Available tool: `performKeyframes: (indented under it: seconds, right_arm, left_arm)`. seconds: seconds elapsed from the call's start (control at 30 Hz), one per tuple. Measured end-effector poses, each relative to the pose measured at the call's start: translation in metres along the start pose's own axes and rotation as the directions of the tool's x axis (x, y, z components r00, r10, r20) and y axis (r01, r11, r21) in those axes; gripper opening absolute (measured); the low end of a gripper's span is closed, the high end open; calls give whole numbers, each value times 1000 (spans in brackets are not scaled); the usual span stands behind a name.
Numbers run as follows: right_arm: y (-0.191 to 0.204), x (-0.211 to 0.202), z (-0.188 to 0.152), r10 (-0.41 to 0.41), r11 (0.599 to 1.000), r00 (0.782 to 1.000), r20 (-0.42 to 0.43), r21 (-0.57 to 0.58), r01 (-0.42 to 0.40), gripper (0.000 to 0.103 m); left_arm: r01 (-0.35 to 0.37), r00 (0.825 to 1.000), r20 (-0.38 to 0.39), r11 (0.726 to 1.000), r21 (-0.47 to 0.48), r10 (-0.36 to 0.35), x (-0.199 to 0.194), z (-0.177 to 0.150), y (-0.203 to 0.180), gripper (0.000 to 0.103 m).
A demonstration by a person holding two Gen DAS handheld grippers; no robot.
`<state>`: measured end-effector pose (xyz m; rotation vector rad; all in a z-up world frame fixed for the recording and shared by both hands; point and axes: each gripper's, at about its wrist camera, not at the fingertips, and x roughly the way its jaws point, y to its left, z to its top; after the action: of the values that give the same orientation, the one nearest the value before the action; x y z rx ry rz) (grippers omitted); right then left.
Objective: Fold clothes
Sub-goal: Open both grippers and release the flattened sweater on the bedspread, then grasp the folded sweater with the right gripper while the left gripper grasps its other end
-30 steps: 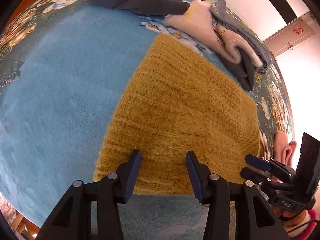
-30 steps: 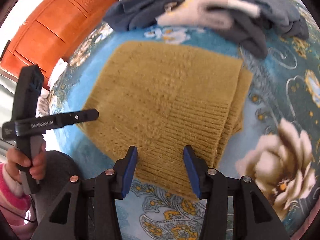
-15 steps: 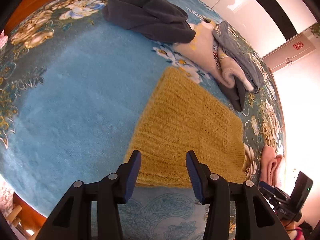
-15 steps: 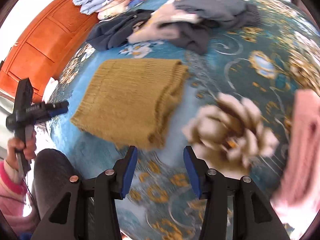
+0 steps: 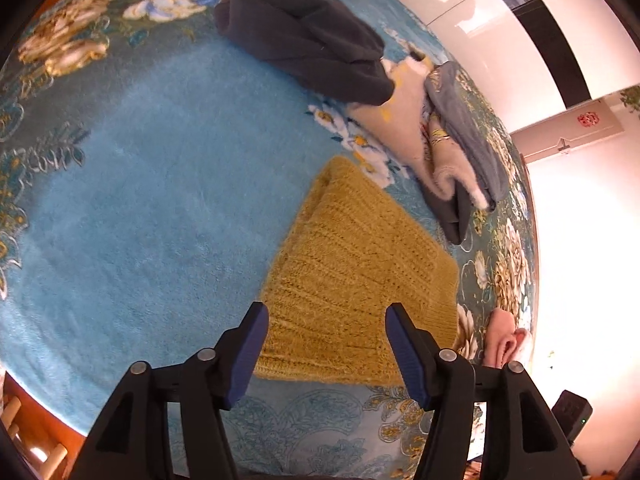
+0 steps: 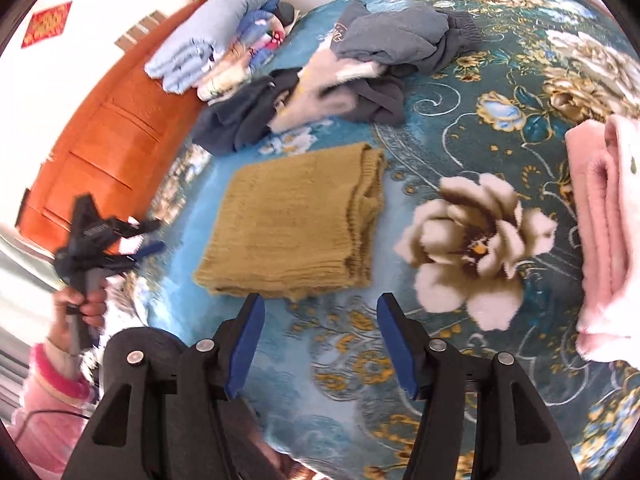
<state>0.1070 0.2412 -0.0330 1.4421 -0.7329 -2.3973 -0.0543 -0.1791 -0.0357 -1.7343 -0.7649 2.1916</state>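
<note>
Both grippers have pulled back: left gripper (image 5: 324, 328) and right gripper (image 6: 318, 320) hang spread and empty. Mustard sweater (image 6: 296, 220) lies folded just ahead; crumpled clothes (image 6: 360, 76) beyond look unfolded.

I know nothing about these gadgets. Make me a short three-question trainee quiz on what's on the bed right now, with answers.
1. True or false: the mustard knit sweater lies folded into a flat rectangle on the floral blanket.
2. Multiple choice: what does the right gripper hold? A) the sweater B) a pink towel C) nothing
3. Fill in: the folded pink garment lies to the sweater's ____ in the right wrist view.

Key
1. True.
2. C. Its jaws stand open over the blanket, short of the sweater's near edge. The left gripper is open too.
3. Right, apart from it, with a large printed flower between them.
</note>
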Motion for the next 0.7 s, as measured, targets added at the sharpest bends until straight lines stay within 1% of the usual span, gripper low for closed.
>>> performKeyframes:
  seconds: [0.13,0.2,0.27,0.3,0.37,0.43,0.47,0.53,0.6,0.67,0.7]
  right_arm:
    - [-4,6,9,65,993,998,26,99,-67,64]
    - [-9,15,18,100,986,995,27,133,-103,66]
    - [-15,27,29,115,983,993,26,140,-117,71]
    - [-19,33,34,111,983,994,21,147,-113,72]
    - [-33,53,43,123,974,992,-9,192,-119,72]
    - [-51,74,48,130,954,991,-44,278,-113,72]
    - [-62,86,50,142,938,988,-62,329,-114,72]
    - [-77,103,53,170,908,983,-69,397,-130,72]
    - [-88,116,55,207,887,977,-60,434,-161,72]
    - [-93,130,59,241,873,968,-65,452,-186,72]
    - [-95,137,61,246,874,966,-77,449,-186,72]
  left_arm:
    - [19,999,-44,1000,-7,-19,29,8,9,70]
    - [29,997,-66,1000,-10,-29,43,13,14,70]
    - [38,995,-88,999,-14,-39,57,17,19,73]
    - [43,994,-99,999,-16,-44,64,19,21,74]
    - [52,991,-121,998,-20,-54,79,23,26,74]
    - [61,988,-143,998,-24,-64,93,27,30,74]
    - [63,985,-157,998,-30,-67,99,29,33,75]
    - [92,978,-183,994,-54,-100,110,29,40,75]
    - [140,970,-191,987,-80,-153,115,29,45,75]
    - [182,963,-183,979,-94,-197,117,29,50,75]
    - [200,959,-182,974,-102,-216,118,29,52,75]
